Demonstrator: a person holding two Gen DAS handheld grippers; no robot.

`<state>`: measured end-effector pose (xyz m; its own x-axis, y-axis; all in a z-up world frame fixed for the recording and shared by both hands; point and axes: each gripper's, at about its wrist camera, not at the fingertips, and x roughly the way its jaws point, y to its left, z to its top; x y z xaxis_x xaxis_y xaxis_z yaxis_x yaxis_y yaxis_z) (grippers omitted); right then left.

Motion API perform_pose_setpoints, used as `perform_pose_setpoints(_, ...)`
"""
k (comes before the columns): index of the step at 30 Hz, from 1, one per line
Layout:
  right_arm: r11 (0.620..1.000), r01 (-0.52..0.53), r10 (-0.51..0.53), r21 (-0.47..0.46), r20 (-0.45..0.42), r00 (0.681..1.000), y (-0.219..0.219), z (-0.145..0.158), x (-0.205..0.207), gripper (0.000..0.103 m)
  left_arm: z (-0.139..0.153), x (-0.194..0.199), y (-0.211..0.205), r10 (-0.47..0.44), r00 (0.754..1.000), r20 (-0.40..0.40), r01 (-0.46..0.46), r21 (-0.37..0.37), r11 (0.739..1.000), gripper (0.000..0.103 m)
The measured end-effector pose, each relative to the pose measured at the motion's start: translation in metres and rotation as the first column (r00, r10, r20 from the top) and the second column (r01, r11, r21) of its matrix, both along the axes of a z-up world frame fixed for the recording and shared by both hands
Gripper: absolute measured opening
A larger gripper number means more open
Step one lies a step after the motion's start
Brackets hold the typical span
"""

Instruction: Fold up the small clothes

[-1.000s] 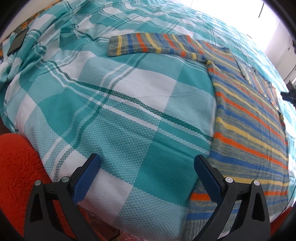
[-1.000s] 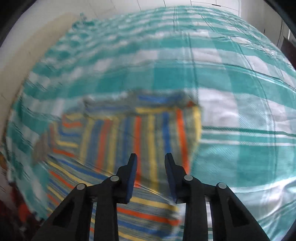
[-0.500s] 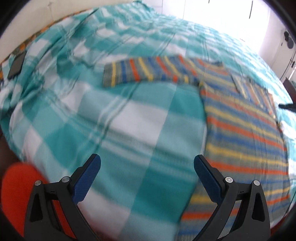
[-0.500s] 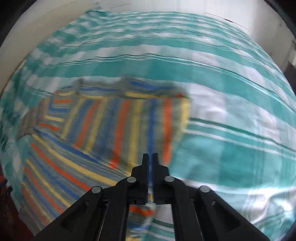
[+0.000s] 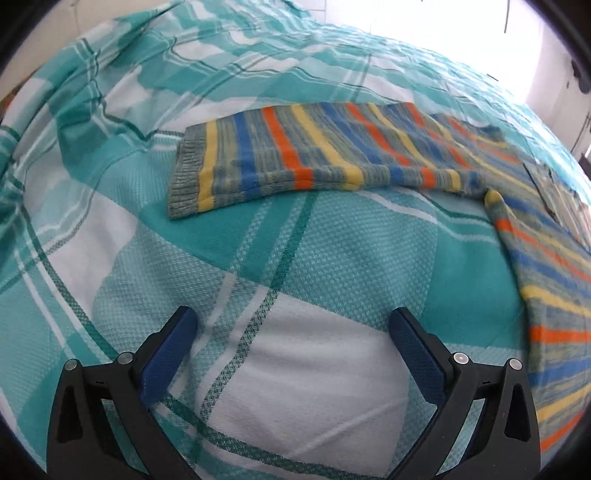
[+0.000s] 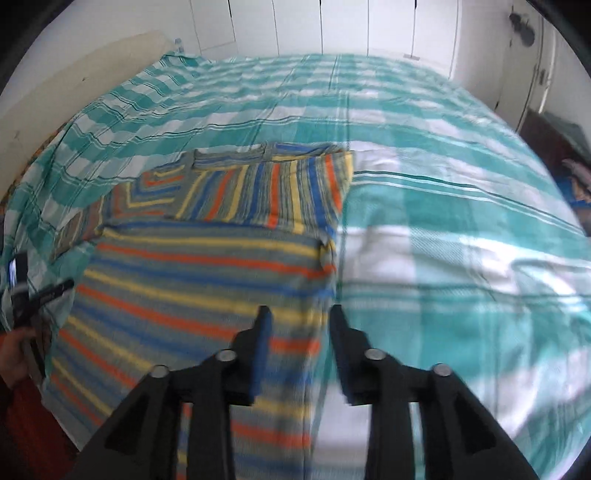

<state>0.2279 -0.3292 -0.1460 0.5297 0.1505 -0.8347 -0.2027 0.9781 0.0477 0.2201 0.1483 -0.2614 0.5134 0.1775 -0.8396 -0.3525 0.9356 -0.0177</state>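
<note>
A small striped sweater (image 6: 207,266) in grey, blue, orange and yellow lies flat on a teal and white checked bedspread (image 5: 295,258). One sleeve is folded in across its chest (image 6: 273,192). The other sleeve (image 5: 295,155) stretches out to the left, cuff end nearest my left gripper (image 5: 291,332). That gripper is open, wide and empty, over bare bedspread short of the cuff. My right gripper (image 6: 301,317) hovers over the sweater's right edge; its jaws are opening and nothing sits between them.
The bedspread (image 6: 443,184) covers the whole bed, with white cupboard doors (image 6: 332,26) behind it. A hand holding the other gripper (image 6: 22,295) shows at the left edge of the right wrist view. Dark furniture (image 6: 554,147) stands at the right.
The left gripper moved toward the outstretched sleeve, which now looks larger and nearer. The right gripper shut, then opened part way, and drew back along the sweater's right edge.
</note>
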Motion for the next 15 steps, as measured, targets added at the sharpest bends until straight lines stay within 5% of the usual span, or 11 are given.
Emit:
perform_pose_setpoints(3,0.996,0.087,-0.087,0.007,0.021,0.996,0.004,0.007,-0.055,0.042,-0.001,-0.003,0.006,0.006,1.000,0.016,-0.005,-0.044,0.999,0.103)
perform_pose_setpoints(7,0.980,0.189,-0.188,0.057,-0.020,0.982,0.016,0.002,-0.092,0.042,-0.001,-0.001,0.001,0.004,1.000,0.005,-0.004,-0.014,1.000,0.103)
perform_pose_setpoints(15,0.993,0.117,-0.117,-0.001,-0.039,0.992,0.075,0.001,-0.106,0.042,-0.001,-0.002,0.003,0.005,1.000,0.008,-0.005,-0.022,1.000,0.103)
